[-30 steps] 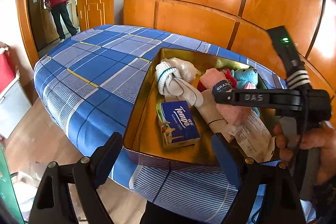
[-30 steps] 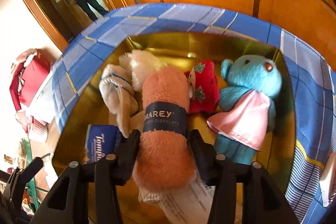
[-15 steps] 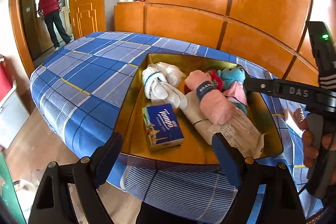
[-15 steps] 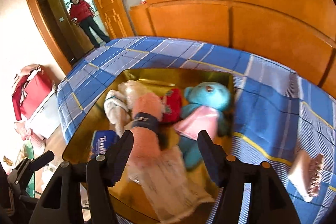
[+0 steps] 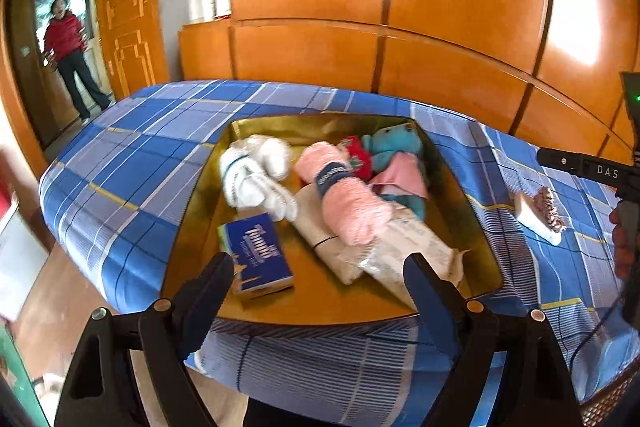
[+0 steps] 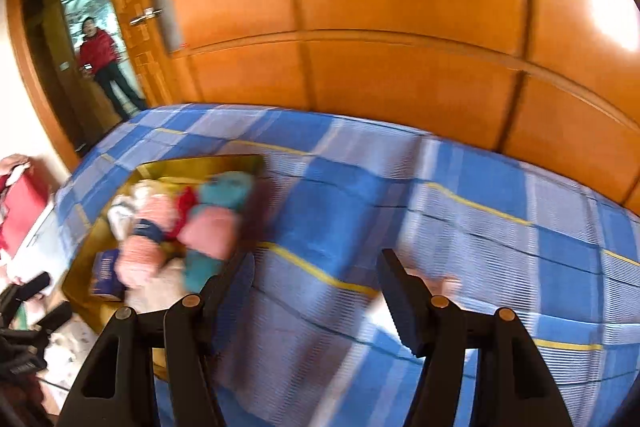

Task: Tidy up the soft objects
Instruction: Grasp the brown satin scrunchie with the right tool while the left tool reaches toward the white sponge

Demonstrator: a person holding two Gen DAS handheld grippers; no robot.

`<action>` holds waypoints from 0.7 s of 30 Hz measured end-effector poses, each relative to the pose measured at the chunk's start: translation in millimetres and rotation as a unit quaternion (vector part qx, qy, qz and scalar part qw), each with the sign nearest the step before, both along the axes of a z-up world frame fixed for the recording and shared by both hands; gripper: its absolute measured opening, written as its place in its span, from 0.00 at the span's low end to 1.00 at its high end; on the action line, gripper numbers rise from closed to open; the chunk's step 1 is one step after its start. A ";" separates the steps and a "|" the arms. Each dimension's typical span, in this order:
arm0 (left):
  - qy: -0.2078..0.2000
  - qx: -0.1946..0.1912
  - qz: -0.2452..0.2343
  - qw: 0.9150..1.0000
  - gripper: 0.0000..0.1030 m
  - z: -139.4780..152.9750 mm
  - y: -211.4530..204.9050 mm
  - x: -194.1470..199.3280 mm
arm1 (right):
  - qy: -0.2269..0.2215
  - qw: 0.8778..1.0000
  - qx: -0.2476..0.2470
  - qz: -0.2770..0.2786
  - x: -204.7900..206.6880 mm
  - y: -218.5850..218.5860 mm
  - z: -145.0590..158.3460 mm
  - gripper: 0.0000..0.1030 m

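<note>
Swinging my right hand-held gripper [image 6: 316, 267] away from the gold tray [image 5: 460, 195], I now have its jaws parted and empty over the blue plaid bedspread [image 6: 500, 211], with nothing between the pads. A second ago they were clamped around the pink rolled dishcloth [image 5: 348, 203]; since then the jaws have just been opening, and the roll lies released in the tray, across a paper-wrapped bundle [image 5: 360, 247] and just beside the teal plush bear [image 5: 394, 147] and the red strawberry toy [image 5: 356, 157]. That soft item looks stowed, so I judge this placement done. What differs most from the earlier view is where I point: then the tray filled my right camera, now it sits off to the left and a small pale cloth piece [image 6: 432, 283] shows blurred just past my right finger; in the left view it lies on the bed well apart from the tray, and I judge it the likely next pick. My left hand-held gripper [image 5: 320, 275] hangs wide open and empty at the tray's near rim, above the blue tissue pack [image 5: 256, 251] and near the white rolled socks [image 5: 252, 171], further back than before.
</note>
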State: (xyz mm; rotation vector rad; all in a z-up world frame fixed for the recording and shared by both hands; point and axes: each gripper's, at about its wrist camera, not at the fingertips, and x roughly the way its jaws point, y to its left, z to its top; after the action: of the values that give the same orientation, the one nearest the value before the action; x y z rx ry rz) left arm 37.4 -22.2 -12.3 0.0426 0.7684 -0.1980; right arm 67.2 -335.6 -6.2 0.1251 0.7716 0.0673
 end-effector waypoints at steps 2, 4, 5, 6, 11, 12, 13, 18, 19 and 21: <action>-0.004 0.005 -0.013 1.000 0.85 2.4 -10.2 0.2 | 0.001 1.000 -0.008 -0.025 -4.5 -24.4 -2.8 0.62; -0.004 0.008 -0.024 1.000 0.85 4.2 -19.7 0.7 | 0.003 0.998 -0.009 -0.055 -8.9 -50.6 -7.4 0.62; -0.004 0.009 -0.029 1.000 0.85 5.2 -24.6 0.8 | 0.003 0.997 -0.010 -0.073 -11.4 -65.8 -10.8 0.62; -0.005 0.010 -0.036 0.999 0.85 6.2 -29.4 1.2 | 0.003 0.996 -0.012 -0.092 -13.9 -80.2 -15.0 0.62; -0.010 0.016 -0.070 0.997 0.85 12.1 -56.9 2.8 | 0.018 0.981 0.027 -0.193 -28.2 -146.8 -45.7 0.62; -0.009 0.016 -0.082 0.996 0.85 13.7 -65.5 4.2 | 0.030 0.975 0.044 -0.216 -30.0 -159.0 -52.1 0.62; -0.008 0.014 -0.089 0.996 0.85 14.7 -71.3 5.2 | 0.038 0.971 0.055 -0.229 -29.9 -166.5 -54.5 0.62; 0.003 0.007 -0.132 0.991 0.85 16.5 -113.3 10.9 | 0.036 0.963 0.107 -0.244 -35.2 -186.3 -57.9 0.62; 0.005 0.005 -0.140 0.990 0.85 16.5 -120.7 11.4 | 0.038 0.963 0.110 -0.243 -34.6 -187.2 -58.6 0.62; 0.011 0.004 -0.156 0.988 0.85 15.1 -135.4 11.3 | 0.040 0.964 0.122 -0.233 -32.9 -187.1 -60.0 0.62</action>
State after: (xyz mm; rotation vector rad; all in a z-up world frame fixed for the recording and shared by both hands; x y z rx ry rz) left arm 48.7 -157.6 2.9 0.1694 0.7829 -0.4931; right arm 34.3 -522.7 -66.2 0.5435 0.7964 -0.2923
